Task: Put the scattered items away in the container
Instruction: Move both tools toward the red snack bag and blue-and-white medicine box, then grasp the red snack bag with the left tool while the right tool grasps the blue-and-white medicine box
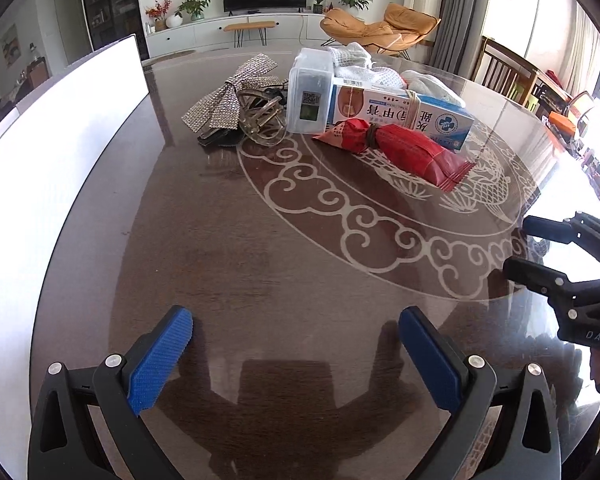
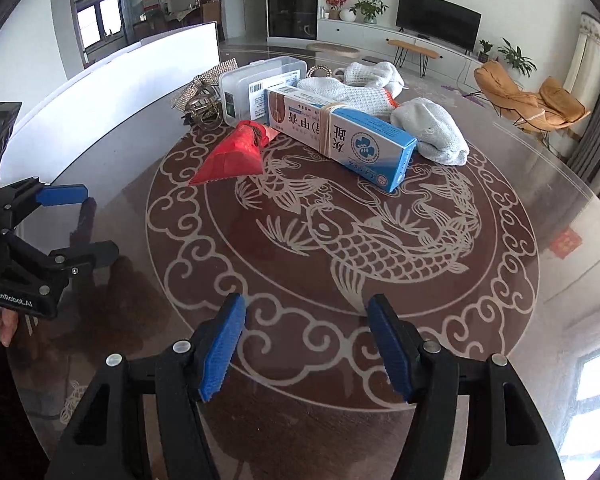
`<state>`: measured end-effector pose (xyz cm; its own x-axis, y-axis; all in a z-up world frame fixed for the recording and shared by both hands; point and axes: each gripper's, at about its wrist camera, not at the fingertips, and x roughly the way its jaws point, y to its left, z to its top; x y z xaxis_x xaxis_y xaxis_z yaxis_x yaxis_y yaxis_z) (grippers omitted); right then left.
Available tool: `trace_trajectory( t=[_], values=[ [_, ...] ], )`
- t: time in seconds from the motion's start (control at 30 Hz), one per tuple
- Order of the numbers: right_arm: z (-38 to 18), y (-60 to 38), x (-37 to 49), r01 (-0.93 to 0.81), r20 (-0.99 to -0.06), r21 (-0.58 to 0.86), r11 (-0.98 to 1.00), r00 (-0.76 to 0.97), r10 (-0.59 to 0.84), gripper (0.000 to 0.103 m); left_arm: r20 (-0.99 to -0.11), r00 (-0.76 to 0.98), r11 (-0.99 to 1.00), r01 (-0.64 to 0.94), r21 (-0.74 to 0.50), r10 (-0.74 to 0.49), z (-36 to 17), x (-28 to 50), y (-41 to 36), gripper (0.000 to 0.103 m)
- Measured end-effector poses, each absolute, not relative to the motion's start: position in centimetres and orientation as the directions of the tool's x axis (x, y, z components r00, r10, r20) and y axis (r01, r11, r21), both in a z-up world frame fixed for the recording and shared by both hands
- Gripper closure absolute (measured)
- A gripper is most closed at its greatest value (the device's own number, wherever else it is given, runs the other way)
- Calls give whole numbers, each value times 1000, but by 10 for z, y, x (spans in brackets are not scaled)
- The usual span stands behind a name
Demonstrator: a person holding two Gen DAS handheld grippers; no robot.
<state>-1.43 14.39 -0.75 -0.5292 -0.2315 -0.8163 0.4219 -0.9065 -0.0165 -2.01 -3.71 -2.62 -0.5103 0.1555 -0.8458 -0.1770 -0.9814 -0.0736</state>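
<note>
A pile of items lies at the far side of the round table: a red snack packet (image 1: 400,148) (image 2: 236,154), a blue-and-white carton (image 1: 404,114) (image 2: 340,132) bound with rubber bands, a clear plastic box (image 1: 308,92) (image 2: 260,84), white knitted gloves (image 1: 380,68) (image 2: 380,88), a sparkly bow (image 1: 228,96) and a clear hair claw (image 1: 260,120). The tall white container (image 1: 60,152) (image 2: 112,92) stands at the left. My left gripper (image 1: 296,324) (image 2: 92,220) is open over bare table. My right gripper (image 2: 306,312) (image 1: 516,244) is open too, above the fish pattern, well short of the pile.
The table top (image 1: 260,240) is dark glass with a pale fish and cloud inlay, and its rim curves round at the right. A hand (image 2: 0,324) holds the left tool. Beyond the table are a TV stand, an orange chair and wooden dining chairs.
</note>
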Motion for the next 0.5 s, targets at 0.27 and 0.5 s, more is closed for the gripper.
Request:
trace_trajectory(
  t=[0.27,0.5],
  values=[
    [-11,165,7,360,-789,-3,-933,-574,-218,38,-789,-507,-930,-80,-358,347,16,-83,-3,0],
    [-8,164,5,358,-789,-6,-934,-575,-215,38,-915,-399,-993,63,-98,65,-24,-133,24,0]
  ],
)
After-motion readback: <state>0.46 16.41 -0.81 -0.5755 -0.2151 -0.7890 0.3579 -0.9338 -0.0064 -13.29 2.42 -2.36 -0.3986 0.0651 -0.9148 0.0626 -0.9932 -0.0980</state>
